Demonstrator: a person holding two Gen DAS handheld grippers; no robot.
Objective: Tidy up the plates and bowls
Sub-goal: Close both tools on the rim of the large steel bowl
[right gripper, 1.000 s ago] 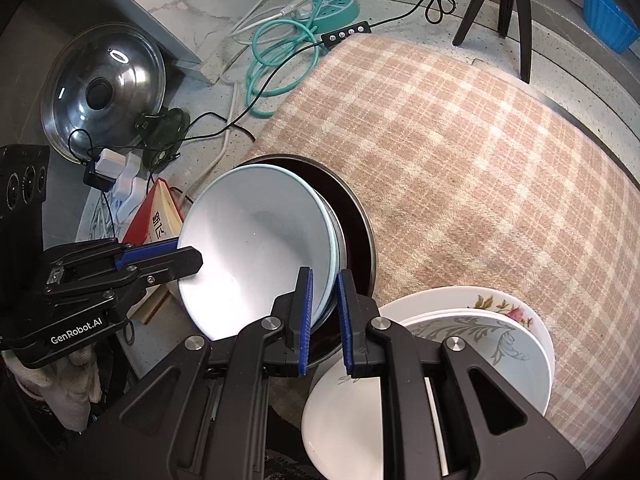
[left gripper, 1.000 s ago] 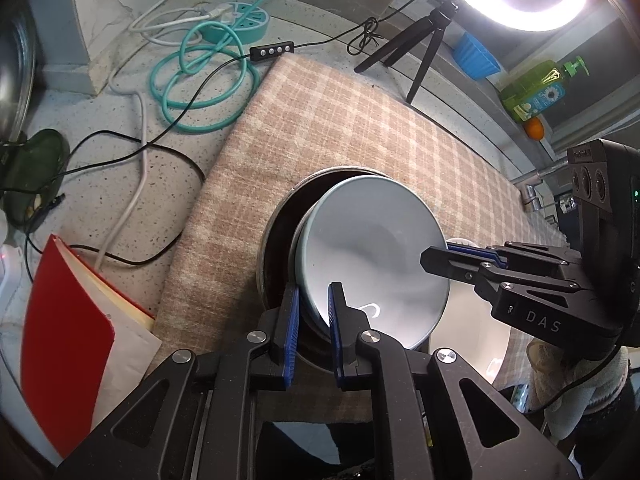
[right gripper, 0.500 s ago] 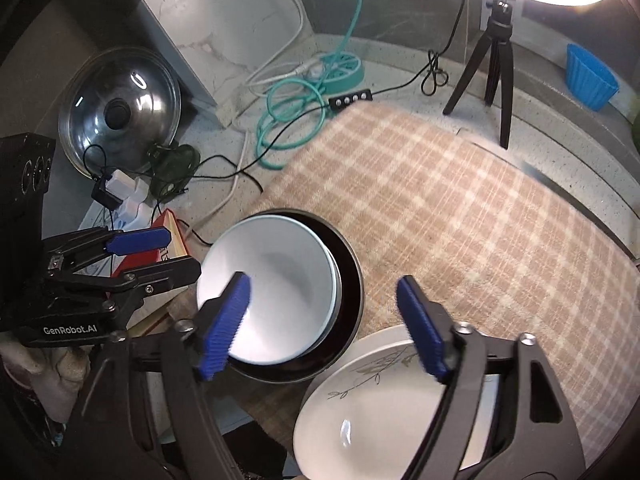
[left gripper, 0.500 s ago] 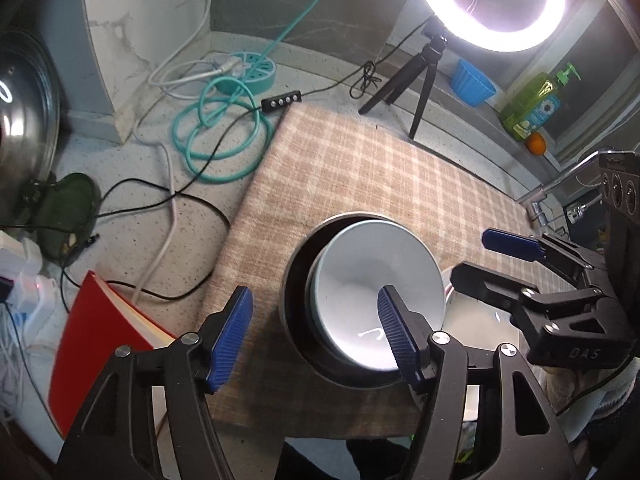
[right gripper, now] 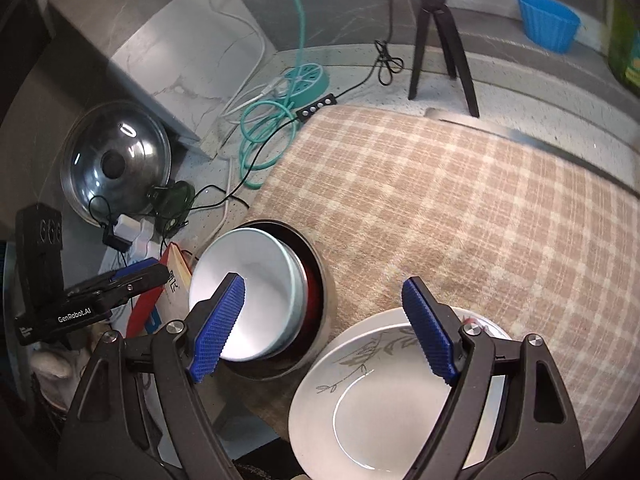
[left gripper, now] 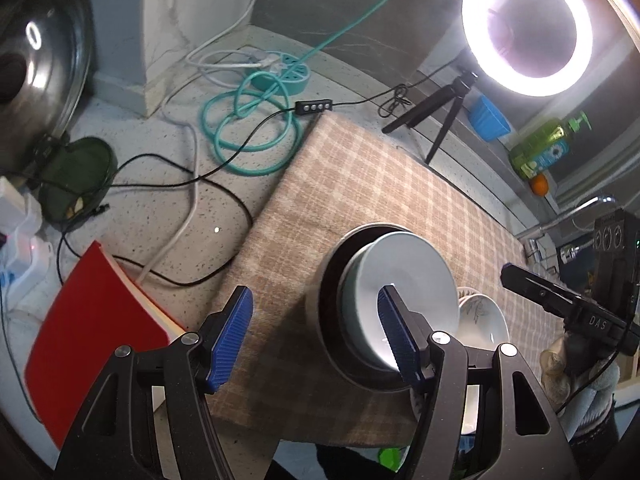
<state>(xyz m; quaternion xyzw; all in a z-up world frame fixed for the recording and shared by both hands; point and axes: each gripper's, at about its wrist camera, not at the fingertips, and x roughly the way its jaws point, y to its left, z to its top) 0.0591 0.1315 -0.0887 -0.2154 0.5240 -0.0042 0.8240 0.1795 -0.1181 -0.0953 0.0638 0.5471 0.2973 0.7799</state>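
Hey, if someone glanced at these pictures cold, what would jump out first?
Probably the glowing ring light on its tripod at the back of the counter. Next, the pale bowl nested in a dark bowl at the near edge of the plaid mat, beside a stack of floral plates. Blue-padded fingers of both grippers stand open.

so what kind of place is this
Probably a home kitchen counter: a tap and green soap bottle at the back, a pot lid against the wall, bowls and plates on a checked cloth.
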